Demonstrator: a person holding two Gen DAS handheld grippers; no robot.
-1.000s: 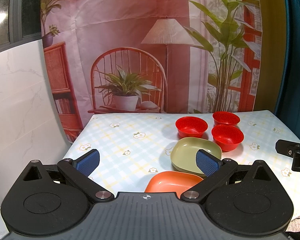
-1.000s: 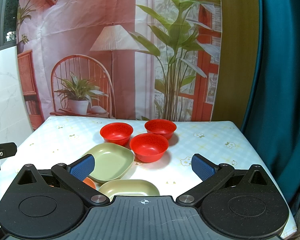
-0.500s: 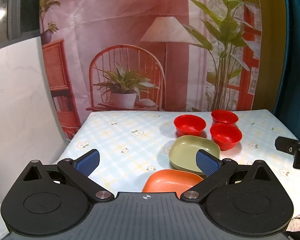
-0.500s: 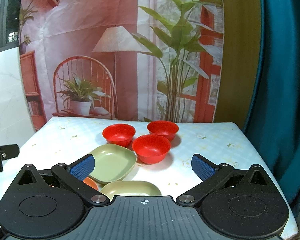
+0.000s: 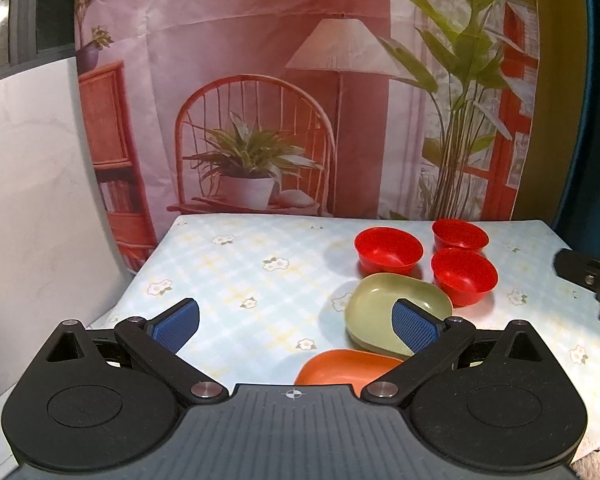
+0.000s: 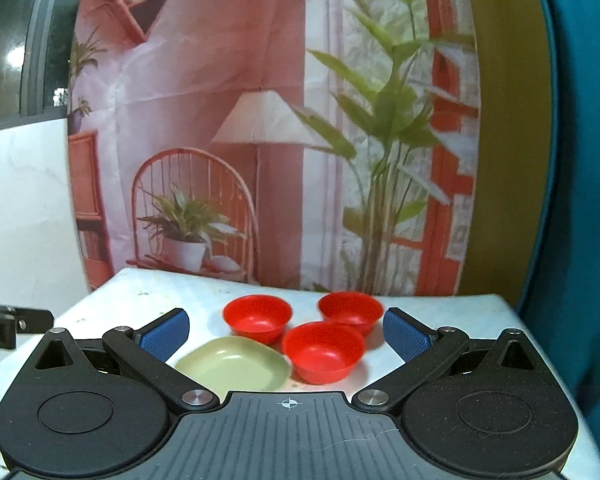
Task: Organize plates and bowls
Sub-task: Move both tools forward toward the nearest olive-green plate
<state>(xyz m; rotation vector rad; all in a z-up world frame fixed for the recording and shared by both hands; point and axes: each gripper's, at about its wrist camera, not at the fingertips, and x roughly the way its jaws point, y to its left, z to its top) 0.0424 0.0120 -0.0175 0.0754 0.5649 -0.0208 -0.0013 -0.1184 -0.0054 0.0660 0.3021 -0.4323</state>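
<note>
Three red bowls stand close together on the table: one at the left, one at the back and one nearer. A green plate lies in front of them, and an orange plate lies nearer still, partly hidden by my left gripper. My left gripper is open and empty above the table's near side. My right gripper is open and empty, held above the green plate and the red bowls. A second green plate seen earlier is out of view.
The table has a pale checked flower cloth. A printed backdrop hangs behind it, a white wall panel stands at the left, and a teal curtain hangs at the right. The right gripper's tip shows at the table's right edge.
My right gripper has tilted upward and moved forward, so the dishes sit lower in its view and the near green plate has dropped out. The left gripper has barely moved.
</note>
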